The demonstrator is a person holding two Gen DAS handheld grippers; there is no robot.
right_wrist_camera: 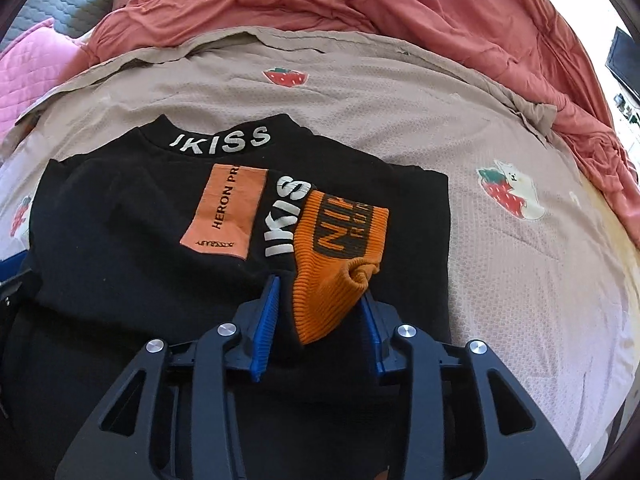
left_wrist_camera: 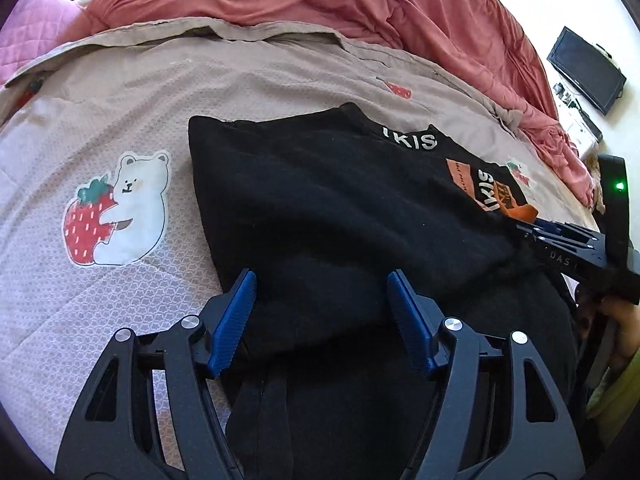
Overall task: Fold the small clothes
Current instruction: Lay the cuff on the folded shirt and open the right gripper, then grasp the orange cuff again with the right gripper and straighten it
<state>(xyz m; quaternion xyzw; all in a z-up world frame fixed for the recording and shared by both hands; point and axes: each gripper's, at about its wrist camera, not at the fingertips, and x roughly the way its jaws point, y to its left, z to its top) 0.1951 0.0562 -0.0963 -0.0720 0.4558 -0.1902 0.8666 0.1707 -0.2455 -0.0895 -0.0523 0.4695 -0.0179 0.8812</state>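
Observation:
A black sweatshirt point(right_wrist_camera: 132, 280) with white "IKISS" lettering and an orange patch lies flat on the bed, collar away from me. Its sleeve is folded across the chest and ends in an orange ribbed cuff point(right_wrist_camera: 332, 264). My right gripper point(right_wrist_camera: 320, 288) hangs low over the shirt with its jaws apart. The cuff sits loosely between the blue pads, bunched near the right one. In the left wrist view, my left gripper point(left_wrist_camera: 320, 278) stands open just above the shirt's point(left_wrist_camera: 320, 200) near left part, black cloth beneath it and nothing pinched. The right gripper point(left_wrist_camera: 528, 230) shows at that view's right edge.
The shirt rests on a mauve sheet point(left_wrist_camera: 120, 280) printed with bears and strawberries. A rumpled red duvet point(right_wrist_camera: 360, 4) is heaped along the far side and right. A pink quilted pillow point(left_wrist_camera: 36, 36) lies far left. A dark monitor point(left_wrist_camera: 584, 68) stands beyond the bed at right.

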